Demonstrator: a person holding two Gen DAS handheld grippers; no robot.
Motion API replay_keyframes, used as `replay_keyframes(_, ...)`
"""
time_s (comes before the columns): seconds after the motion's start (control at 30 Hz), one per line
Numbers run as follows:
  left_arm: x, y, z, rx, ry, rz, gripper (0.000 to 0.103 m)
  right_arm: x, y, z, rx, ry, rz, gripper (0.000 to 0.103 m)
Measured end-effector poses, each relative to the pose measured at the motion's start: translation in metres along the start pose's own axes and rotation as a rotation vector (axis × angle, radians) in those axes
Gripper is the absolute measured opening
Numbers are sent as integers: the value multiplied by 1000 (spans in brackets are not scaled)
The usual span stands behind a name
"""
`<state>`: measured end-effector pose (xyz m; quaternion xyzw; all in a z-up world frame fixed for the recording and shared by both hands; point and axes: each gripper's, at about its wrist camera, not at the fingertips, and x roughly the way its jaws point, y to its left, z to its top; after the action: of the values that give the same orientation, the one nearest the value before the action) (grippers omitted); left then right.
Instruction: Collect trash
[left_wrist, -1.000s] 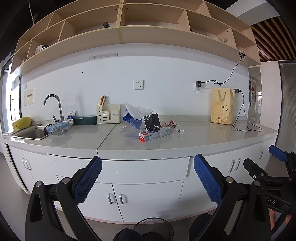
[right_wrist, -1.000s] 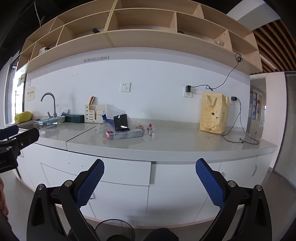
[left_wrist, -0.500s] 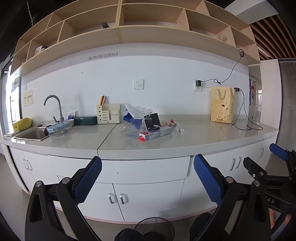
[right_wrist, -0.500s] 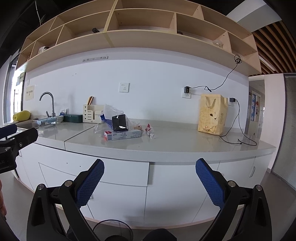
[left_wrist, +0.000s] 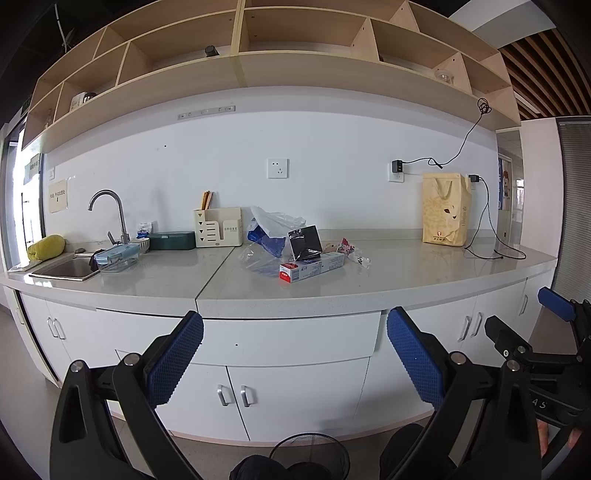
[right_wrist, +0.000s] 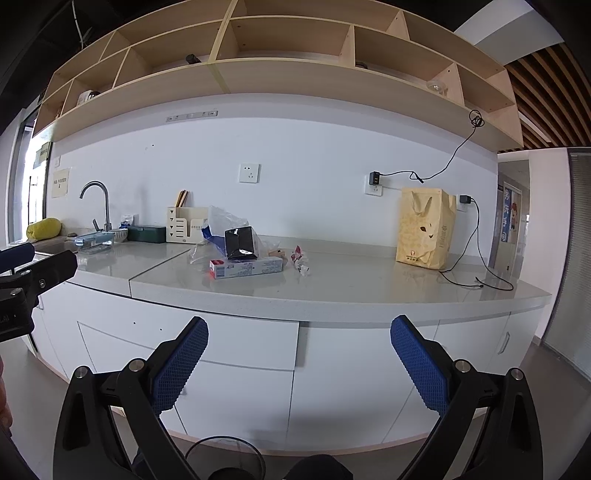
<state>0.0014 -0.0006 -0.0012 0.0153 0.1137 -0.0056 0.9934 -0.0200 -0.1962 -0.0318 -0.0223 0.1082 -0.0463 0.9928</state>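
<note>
A pile of trash lies mid-counter: a long white and red box, a black foil bag, a clear and blue plastic bag and a crumpled wrapper. A black wire bin stands on the floor below. My left gripper and right gripper are both open and empty, well back from the counter in front of the cabinets.
The grey counter also holds a sink with a tap, a food container, a cream organiser, a yellow paper bag and a black cable. Open shelves hang above. White cabinets stand below.
Both grippers have drifted slightly; the right wrist view shifted a little to the right. Both stay open and empty.
</note>
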Motion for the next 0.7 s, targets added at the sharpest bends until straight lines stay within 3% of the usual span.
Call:
replay_keyframes(0.47,5,1,1,33,-24,-26,99,4,0,3,-12,-23,-11,100)
replay_keyframes(0.6,33,10,8,47,-35,-9,99,27,0,6,1,-7,16,100)
replay_keyframes(0.7,68,17,16,34,19,-63,99,60,2,13,2,38,24,100)
